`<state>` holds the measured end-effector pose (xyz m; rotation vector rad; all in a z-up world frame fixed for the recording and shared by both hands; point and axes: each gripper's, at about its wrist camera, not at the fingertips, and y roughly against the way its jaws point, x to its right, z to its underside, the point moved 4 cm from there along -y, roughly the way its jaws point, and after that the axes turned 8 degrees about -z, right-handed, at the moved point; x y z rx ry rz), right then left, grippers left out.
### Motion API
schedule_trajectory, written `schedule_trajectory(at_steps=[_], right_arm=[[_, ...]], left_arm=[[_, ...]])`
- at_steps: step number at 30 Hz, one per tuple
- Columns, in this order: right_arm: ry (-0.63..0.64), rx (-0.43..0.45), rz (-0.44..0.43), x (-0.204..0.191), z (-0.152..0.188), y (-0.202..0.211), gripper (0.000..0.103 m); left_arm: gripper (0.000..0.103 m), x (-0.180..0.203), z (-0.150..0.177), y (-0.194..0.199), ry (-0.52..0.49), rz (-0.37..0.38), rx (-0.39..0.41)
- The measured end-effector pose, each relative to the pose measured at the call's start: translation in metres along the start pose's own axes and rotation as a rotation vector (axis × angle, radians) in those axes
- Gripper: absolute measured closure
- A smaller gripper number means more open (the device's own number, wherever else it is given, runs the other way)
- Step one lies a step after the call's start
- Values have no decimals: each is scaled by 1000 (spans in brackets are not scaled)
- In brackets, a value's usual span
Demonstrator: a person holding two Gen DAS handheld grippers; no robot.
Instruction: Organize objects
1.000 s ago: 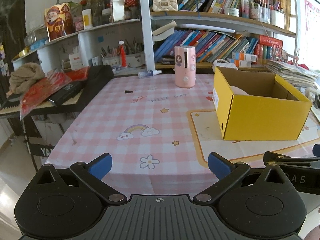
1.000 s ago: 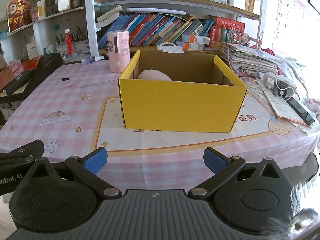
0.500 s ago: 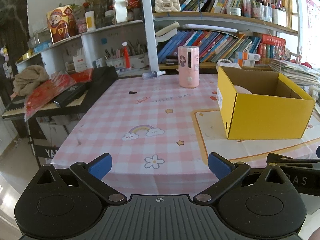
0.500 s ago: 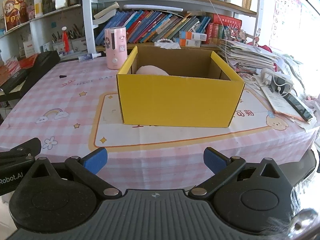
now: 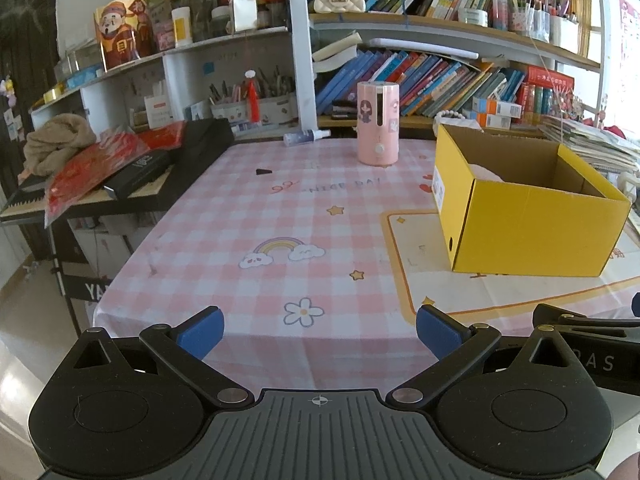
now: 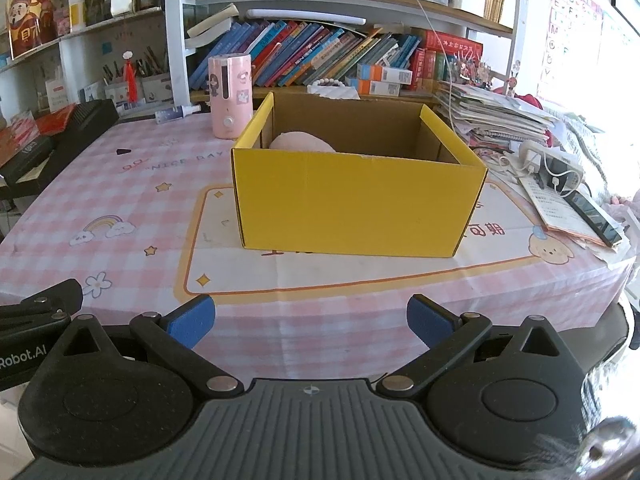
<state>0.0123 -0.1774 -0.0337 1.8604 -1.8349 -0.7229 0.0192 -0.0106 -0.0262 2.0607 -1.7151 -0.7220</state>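
An open yellow cardboard box [image 5: 532, 220] [image 6: 356, 200] stands on the pink checked tablecloth [image 5: 280, 216] at the right. A pale pink soft thing [image 6: 302, 142] lies inside it at the back left. A pink cylinder with a cartoon girl [image 5: 378, 122] [image 6: 230, 96] stands upright behind the box. My left gripper [image 5: 320, 330] is open and empty, held before the table's near edge. My right gripper [image 6: 310, 316] is open and empty, held before the near edge facing the box.
A small spray bottle [image 5: 306, 136] lies at the table's far edge. A small black piece [image 5: 263, 171] lies on the cloth. A black keyboard with red packets [image 5: 120, 172] stands left of the table. Papers and a charger [image 6: 552, 176] lie right of the box. Bookshelves stand behind.
Both grippers have drawn back from the table and risen a little; the box and cylinder look farther away. Both stay open.
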Motion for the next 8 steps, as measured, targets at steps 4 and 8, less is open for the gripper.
schedule_trajectory(at_steps=[4, 8], right_arm=[[2, 2, -1, 0, 1, -1, 0], [3, -3, -4, 0, 1, -2, 0]], left_arm=[[0, 0, 1, -1, -3, -4, -1], [0, 0, 0, -1, -5, -6, -2]])
